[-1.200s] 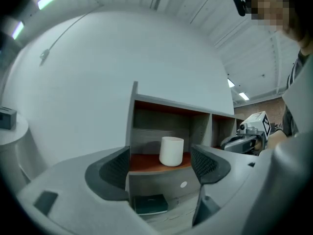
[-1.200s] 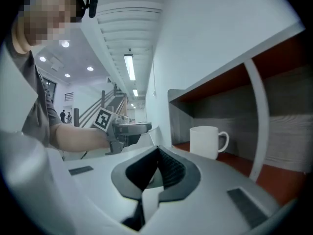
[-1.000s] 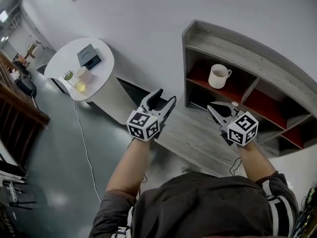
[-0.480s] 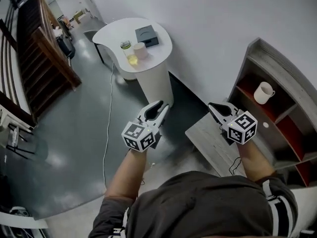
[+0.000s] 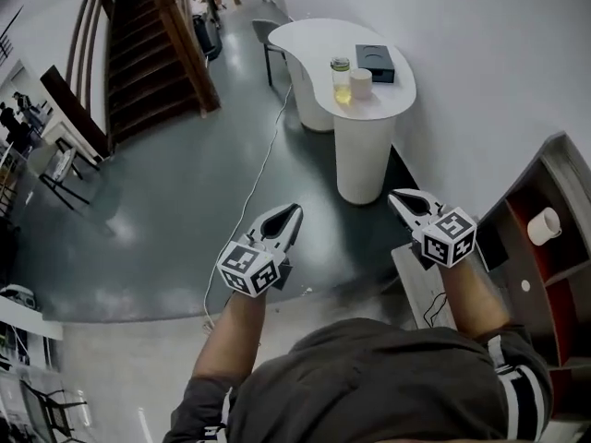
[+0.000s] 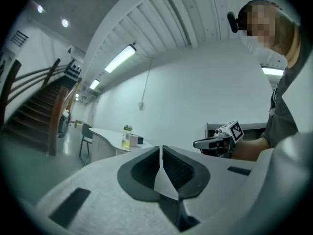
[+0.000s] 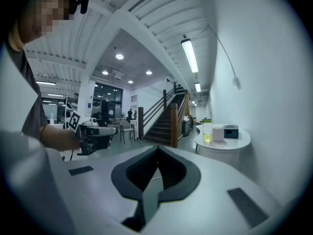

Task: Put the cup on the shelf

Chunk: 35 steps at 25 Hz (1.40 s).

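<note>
White cup [image 5: 545, 226] in red shelf bay [image 5: 561, 155], yellow liquid in jar [image 5: 342, 81]

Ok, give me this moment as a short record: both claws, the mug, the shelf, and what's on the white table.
left claw: shut, nothing between the jaws
right claw: shut, nothing between the jaws
white mug: inside a red-backed compartment, touched by neither claw
shelf: at the person's right, at the head view's edge
white table: ahead, beyond both claws
on the table: bottle with yellowish liquid, small pale cup, black box
task state: mug already sits in the shelf
</note>
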Tool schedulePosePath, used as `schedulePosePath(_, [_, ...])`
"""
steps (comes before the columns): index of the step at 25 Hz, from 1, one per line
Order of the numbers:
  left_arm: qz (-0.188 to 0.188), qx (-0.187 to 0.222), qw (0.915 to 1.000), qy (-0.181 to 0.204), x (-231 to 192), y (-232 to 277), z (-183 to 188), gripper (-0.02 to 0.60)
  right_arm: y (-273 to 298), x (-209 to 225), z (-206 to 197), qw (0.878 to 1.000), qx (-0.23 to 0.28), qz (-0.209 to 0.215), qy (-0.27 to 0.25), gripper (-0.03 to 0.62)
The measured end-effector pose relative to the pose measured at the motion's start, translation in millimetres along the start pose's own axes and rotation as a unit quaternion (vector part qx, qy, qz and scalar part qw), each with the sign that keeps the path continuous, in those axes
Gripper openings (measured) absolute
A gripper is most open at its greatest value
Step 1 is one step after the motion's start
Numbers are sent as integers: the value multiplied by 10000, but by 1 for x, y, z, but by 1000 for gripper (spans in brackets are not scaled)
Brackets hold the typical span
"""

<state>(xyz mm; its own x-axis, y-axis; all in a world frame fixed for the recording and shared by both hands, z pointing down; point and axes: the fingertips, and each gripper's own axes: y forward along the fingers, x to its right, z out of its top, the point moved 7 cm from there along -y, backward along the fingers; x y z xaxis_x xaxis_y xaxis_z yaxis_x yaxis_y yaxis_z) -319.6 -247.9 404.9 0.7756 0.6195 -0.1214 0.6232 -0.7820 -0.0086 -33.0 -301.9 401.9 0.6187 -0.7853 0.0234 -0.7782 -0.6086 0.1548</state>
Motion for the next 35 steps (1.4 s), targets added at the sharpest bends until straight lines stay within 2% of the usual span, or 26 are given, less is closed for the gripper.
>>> schedulePosePath(7, [830,151,9962,-199,-28,-87,1,6,67,-50,11,9971,-25,751,-133,-9])
schedulePosePath(13, [1246,157,9917,-265,-38,-136,0,6,98,-82,17,9939,-7,1088,-175,-9])
schedulePosePath(21, [1276,180,9913,-273,-39,-153,2,6,106,-93,18,9935,-16,1130,-162,-9])
schedulePosePath(35, [1149,145,9928,-314,-36,-145,0,6,102,-93,21,9928,30,1135,-373,-11])
